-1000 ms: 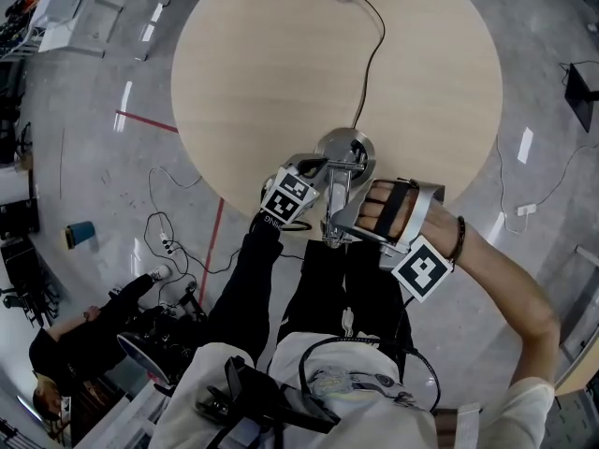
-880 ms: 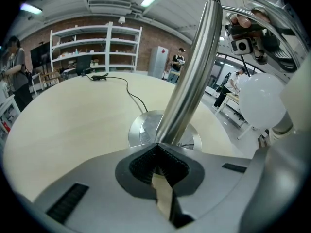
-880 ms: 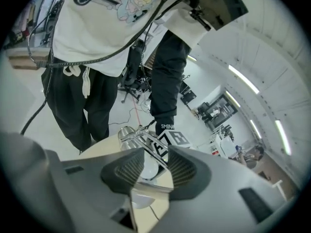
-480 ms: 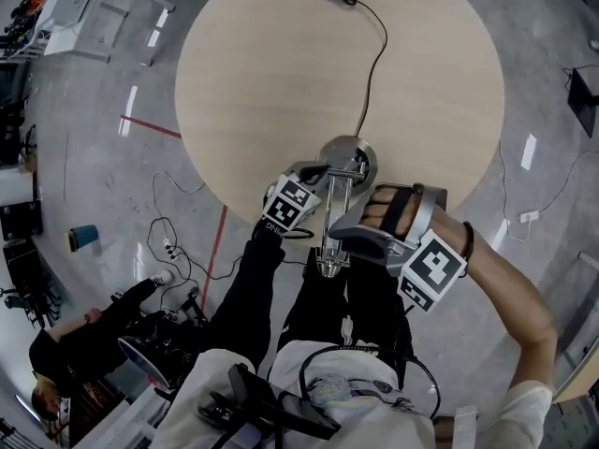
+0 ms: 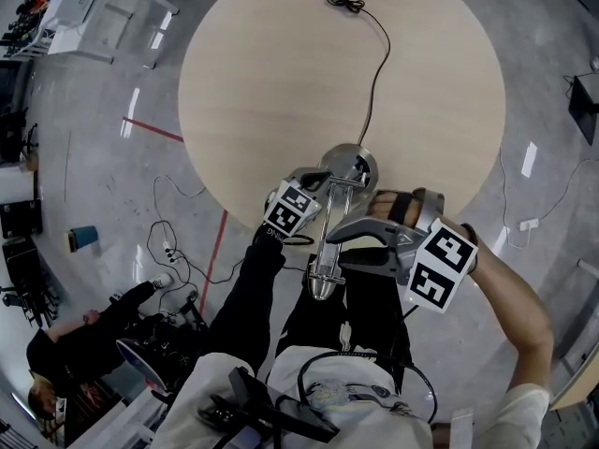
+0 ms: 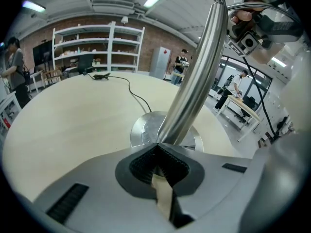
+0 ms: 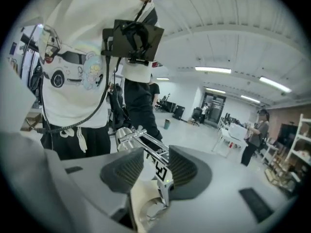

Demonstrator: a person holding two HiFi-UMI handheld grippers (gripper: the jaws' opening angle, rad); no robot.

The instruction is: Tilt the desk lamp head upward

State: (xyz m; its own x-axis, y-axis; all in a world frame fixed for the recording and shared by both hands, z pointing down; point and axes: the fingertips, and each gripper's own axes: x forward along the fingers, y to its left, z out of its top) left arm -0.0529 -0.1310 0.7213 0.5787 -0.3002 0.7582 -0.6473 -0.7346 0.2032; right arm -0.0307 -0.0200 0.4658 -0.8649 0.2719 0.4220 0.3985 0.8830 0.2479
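One lamp [image 5: 321,274]: left gripper [image 6: 158,148] clamps pole [image 6: 194,81]; right gripper [image 7: 153,171] opens jaws around head [image 7: 146,147].

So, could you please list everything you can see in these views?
table: one, beige, round, centre.
lamp: one, chrome, table's near edge.
cable: one, black, from lamp across table.
cup: one, blue, floor, left.
tape: two strips, red, floor, left.
bystander: one, in black, lower left.
left gripper: one, grey, shut on lamp's pole.
right gripper: one, grey, jaws apart around lamp's head.
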